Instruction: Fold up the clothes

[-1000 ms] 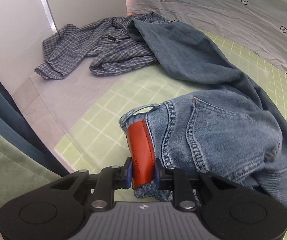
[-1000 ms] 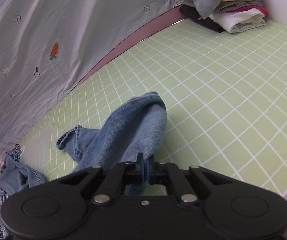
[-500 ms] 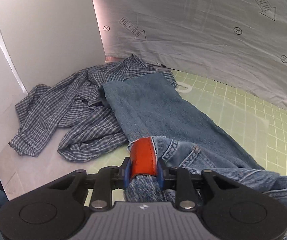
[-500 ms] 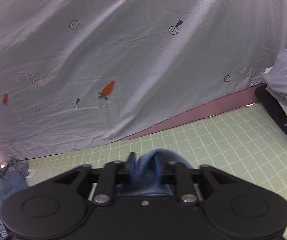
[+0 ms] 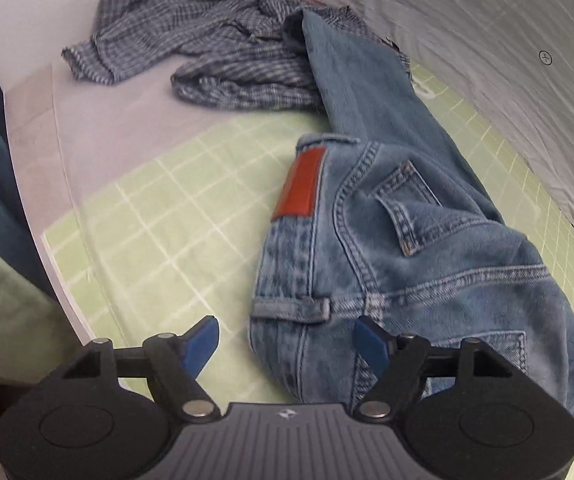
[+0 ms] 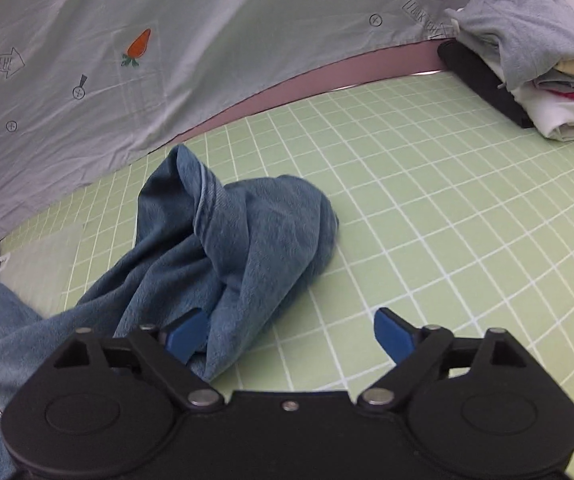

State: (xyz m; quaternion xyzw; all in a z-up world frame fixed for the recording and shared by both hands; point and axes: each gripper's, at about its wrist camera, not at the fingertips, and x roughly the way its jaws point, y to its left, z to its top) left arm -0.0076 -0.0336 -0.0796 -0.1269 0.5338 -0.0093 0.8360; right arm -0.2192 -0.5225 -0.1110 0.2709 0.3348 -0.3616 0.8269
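Note:
A pair of blue jeans [image 5: 399, 248] lies on the green grid mat [image 5: 159, 224], waistband toward me, with a red-brown leather patch [image 5: 301, 184] at the belt line. My left gripper [image 5: 287, 340] is open, its blue fingertips either side of the waistband edge, holding nothing. In the right wrist view a bunched jeans leg [image 6: 247, 240] lies heaped on the mat [image 6: 447, 240]. My right gripper [image 6: 289, 332] is open; its left fingertip touches the fabric, the right one is over bare mat.
A crumpled blue checked shirt [image 5: 207, 52] lies at the far left, under the jeans leg end. A stack of folded clothes [image 6: 535, 72] sits at the mat's far right corner. A grey printed sheet [image 6: 167, 40] hangs along the back. The table edge [image 5: 59, 264] is at left.
Both grippers were shut on the jeans and lifted them; now both have opened and let go, and the jeans lie on the mat.

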